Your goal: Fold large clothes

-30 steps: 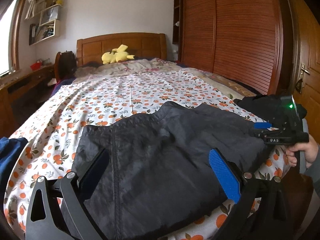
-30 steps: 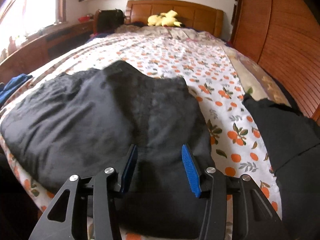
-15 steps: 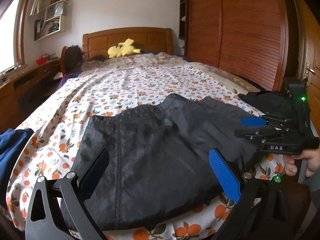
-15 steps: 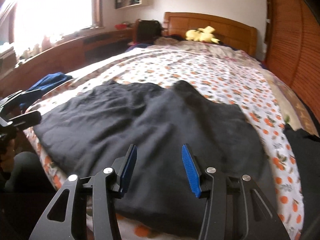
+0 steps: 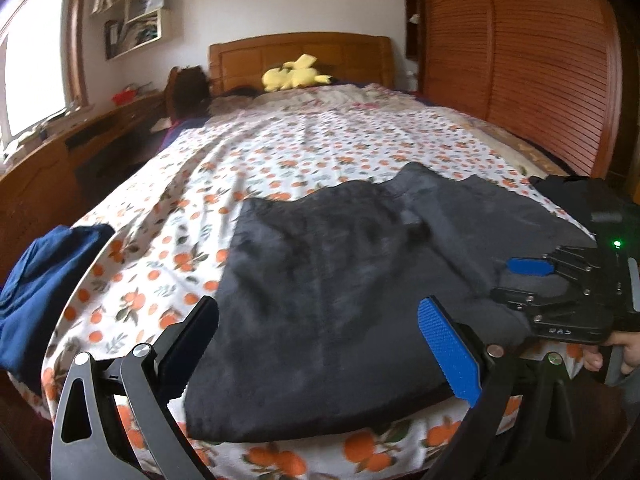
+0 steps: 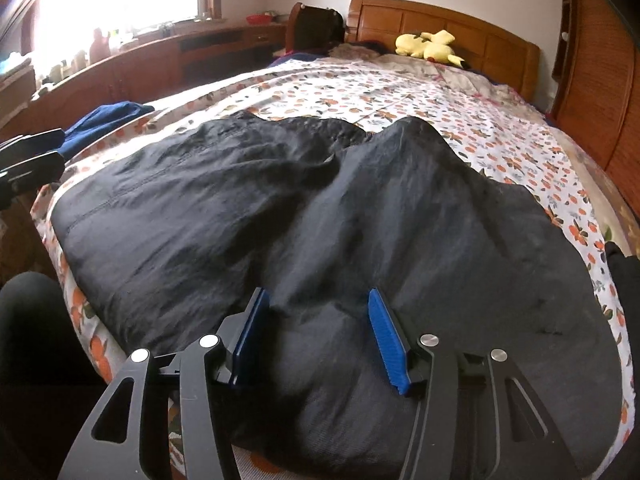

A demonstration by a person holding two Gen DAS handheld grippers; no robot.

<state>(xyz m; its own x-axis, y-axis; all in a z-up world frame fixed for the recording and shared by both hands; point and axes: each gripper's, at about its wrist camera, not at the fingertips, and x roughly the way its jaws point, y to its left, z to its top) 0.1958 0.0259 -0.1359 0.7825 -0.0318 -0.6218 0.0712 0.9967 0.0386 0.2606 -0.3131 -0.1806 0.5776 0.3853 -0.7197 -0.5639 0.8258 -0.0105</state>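
A large dark grey garment (image 5: pixel 340 280) lies spread flat on the near end of the bed; it fills the right wrist view (image 6: pixel 320 220). My left gripper (image 5: pixel 320 344) is open and empty, held just above the garment's near left part. My right gripper (image 6: pixel 320 332) is open and empty, low over the garment's near edge. The right gripper also shows in the left wrist view (image 5: pixel 520 280) at the garment's right side, its jaws apart.
The bed (image 5: pixel 300 160) has an orange-print sheet. A blue garment (image 5: pixel 44 288) lies at its left edge and a black one (image 5: pixel 576 196) at its right. A yellow plush (image 5: pixel 294 76) sits by the headboard. Wooden wardrobe (image 5: pixel 540 60) on the right, desk (image 6: pixel 160 60) on the left.
Both grippers have drawn back toward the foot of the bed and swung their views left. The garment lies flat and released. Both stay open.
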